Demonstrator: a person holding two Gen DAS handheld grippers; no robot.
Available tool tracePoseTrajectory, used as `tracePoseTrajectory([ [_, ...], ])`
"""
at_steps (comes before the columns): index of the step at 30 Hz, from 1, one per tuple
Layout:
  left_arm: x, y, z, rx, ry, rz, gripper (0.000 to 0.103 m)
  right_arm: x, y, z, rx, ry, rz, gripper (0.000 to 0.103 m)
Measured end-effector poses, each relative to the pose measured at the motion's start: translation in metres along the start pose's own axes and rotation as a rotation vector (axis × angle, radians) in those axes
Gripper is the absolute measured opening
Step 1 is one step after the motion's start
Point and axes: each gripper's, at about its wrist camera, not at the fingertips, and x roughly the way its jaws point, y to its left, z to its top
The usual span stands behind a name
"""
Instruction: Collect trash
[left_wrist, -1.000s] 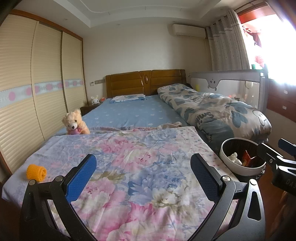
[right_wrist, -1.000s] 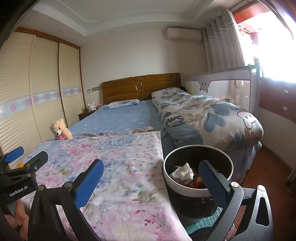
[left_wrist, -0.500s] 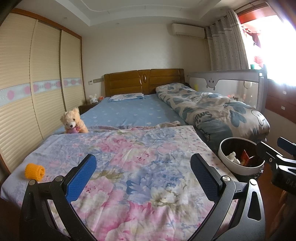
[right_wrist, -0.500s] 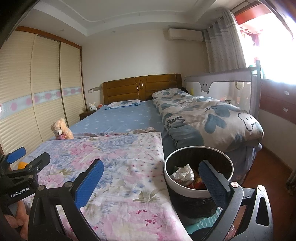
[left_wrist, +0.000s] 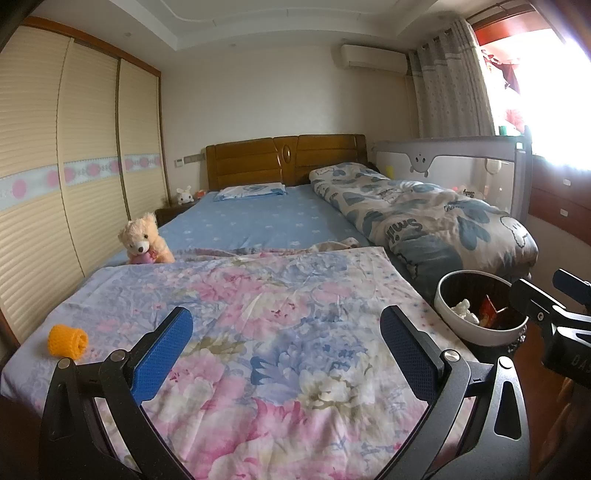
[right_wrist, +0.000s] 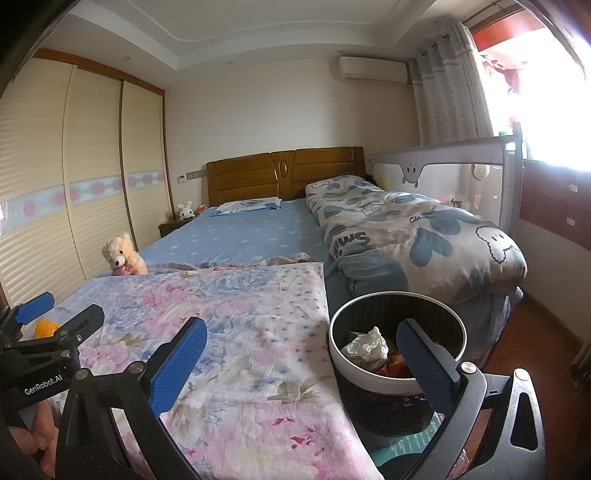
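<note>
Teddy bear (left_wrist: 144, 240) and orange knitted roll (left_wrist: 68, 341) sit on the floral bedspread (left_wrist: 277, 314); trash bin (right_wrist: 397, 347) stands beside it. Left gripper (left_wrist: 286, 350) and right gripper (right_wrist: 303, 365) hold nothing, jaws wide.

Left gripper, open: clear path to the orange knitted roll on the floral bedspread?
Probably yes. The orange knitted roll lies alone on the floral bedspread, just left of the open left gripper; nothing sits between them.
</note>
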Motion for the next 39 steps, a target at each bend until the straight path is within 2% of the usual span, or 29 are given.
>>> tracePoseTrajectory([
  [39, 0.005, -0.004, -0.010, 0.007, 0.016, -0.010, 0.103, 0.000, 0.002, 0.001, 0.001, 0.004, 0.003, 0.103],
])
